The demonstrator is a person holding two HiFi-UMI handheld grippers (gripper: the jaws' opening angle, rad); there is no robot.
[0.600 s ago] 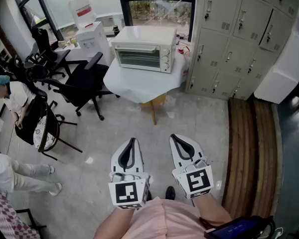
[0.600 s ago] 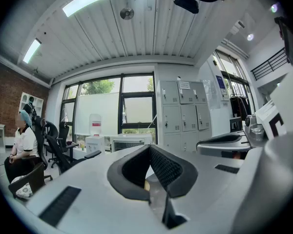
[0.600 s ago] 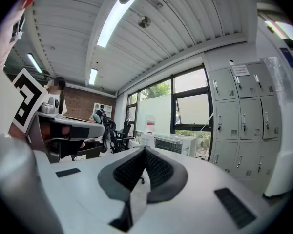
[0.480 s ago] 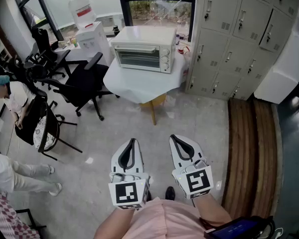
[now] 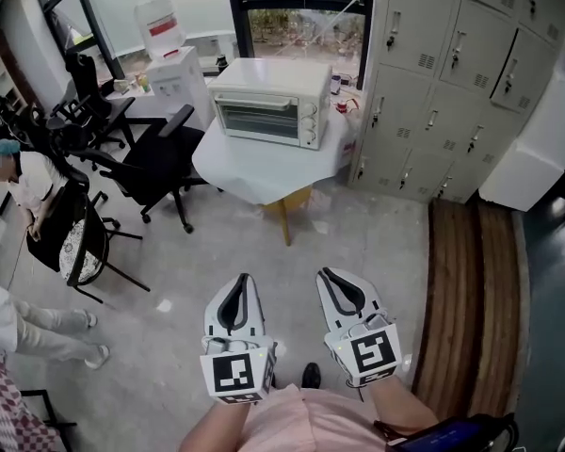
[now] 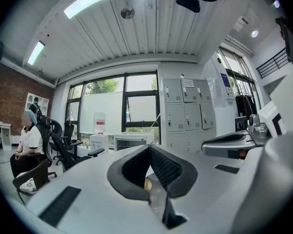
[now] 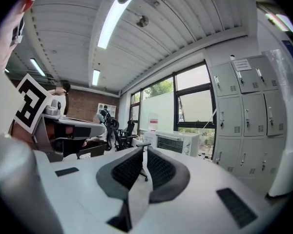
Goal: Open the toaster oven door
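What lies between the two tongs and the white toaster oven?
Only bare grey floor, then the white-covered table's front edge below the white toaster oven; the head view shows it.

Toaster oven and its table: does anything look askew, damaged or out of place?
Nothing stands out. The toaster oven sits upright on the white table, door shut. The left claw and right claw are shut, empty, well short of it.

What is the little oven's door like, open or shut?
Shut. On the toaster oven, the glass door stands upright, flat against the front, its handle along the top edge.
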